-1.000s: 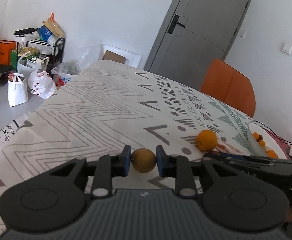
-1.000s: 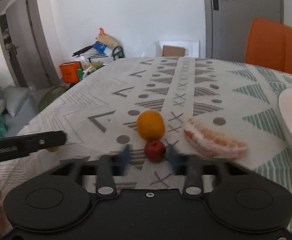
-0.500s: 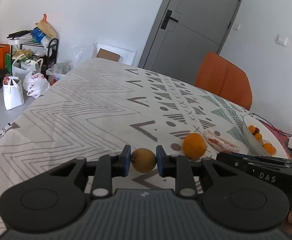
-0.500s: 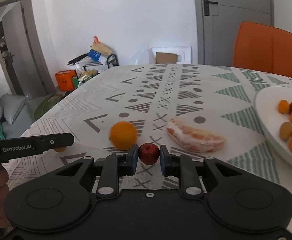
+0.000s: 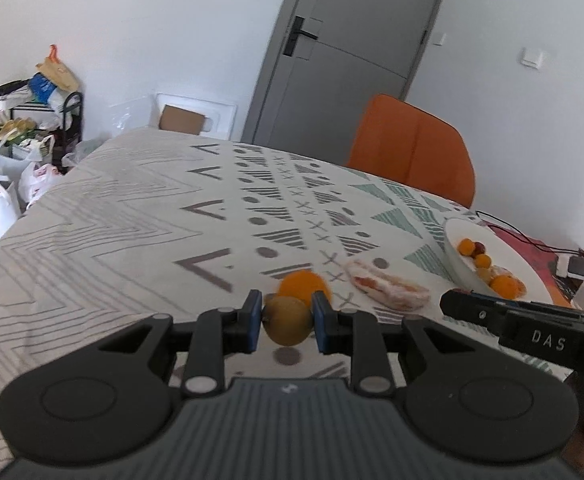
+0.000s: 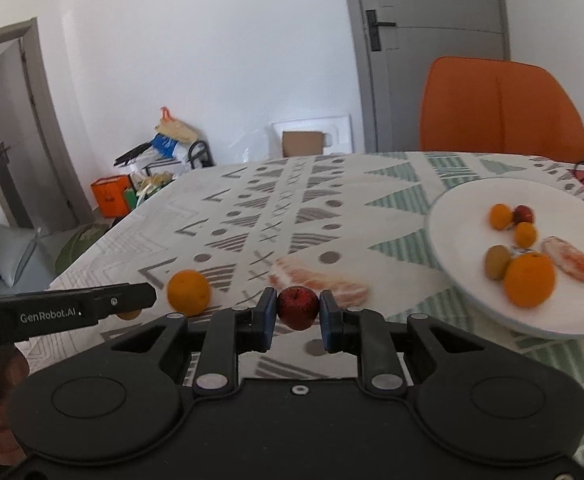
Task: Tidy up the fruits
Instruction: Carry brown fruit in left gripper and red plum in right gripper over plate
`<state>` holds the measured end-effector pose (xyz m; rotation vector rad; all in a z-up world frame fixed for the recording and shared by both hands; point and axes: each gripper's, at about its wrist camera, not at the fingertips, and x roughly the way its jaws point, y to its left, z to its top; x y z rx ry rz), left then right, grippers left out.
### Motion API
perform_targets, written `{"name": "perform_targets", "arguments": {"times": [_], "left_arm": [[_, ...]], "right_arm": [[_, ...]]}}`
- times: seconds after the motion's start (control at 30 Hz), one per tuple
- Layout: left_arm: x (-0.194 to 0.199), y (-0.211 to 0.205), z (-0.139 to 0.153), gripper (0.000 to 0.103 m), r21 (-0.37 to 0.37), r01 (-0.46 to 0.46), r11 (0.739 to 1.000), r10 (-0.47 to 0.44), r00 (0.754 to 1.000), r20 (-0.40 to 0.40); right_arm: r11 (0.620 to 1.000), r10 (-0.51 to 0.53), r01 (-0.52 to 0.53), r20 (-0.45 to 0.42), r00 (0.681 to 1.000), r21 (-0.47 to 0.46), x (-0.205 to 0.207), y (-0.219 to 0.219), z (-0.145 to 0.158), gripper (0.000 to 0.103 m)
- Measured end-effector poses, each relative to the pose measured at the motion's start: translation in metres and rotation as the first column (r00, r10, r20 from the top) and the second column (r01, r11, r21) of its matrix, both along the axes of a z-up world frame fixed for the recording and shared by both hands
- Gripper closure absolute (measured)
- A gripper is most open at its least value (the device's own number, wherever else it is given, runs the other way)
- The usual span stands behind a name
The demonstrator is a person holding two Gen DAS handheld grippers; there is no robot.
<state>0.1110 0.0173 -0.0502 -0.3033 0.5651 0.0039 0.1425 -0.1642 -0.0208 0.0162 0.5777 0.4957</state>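
Note:
My left gripper [image 5: 287, 322] is shut on a brown-green kiwi [image 5: 288, 321] and holds it above the patterned tablecloth. My right gripper [image 6: 298, 314] is shut on a small red apple [image 6: 298, 307], also lifted off the table. An orange [image 6: 188, 292] and a peeled citrus piece [image 6: 323, 280] lie on the cloth; they also show in the left wrist view as the orange [image 5: 297, 282] and the citrus piece [image 5: 387, 285]. A white plate [image 6: 467, 208] at the right holds several fruits; it also shows in the left wrist view [image 5: 457, 256].
An orange chair [image 6: 499, 108] stands at the table's far side. A red mat [image 5: 531, 248] with cables lies beyond the plate. Bags and a rack [image 5: 32, 128] stand on the floor at the left. A grey door [image 5: 351, 52] is behind.
My right gripper closed on the red apple and lifted it, moving right toward the plate. My left gripper swung right with the kiwi still held.

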Motion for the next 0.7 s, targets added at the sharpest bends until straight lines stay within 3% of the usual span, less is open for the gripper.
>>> {"name": "perform_targets", "arguments": {"times": [0.7], "left_arm": [[0.030,-0.077,0.022,0.078,0.072,0.136,0.988,-0.140,0.989,0.041]], "right_arm": [[0.983,-0.150,0.147,0.019,0.989,0.106,0.002,-0.091,0.007,0.082]]}}
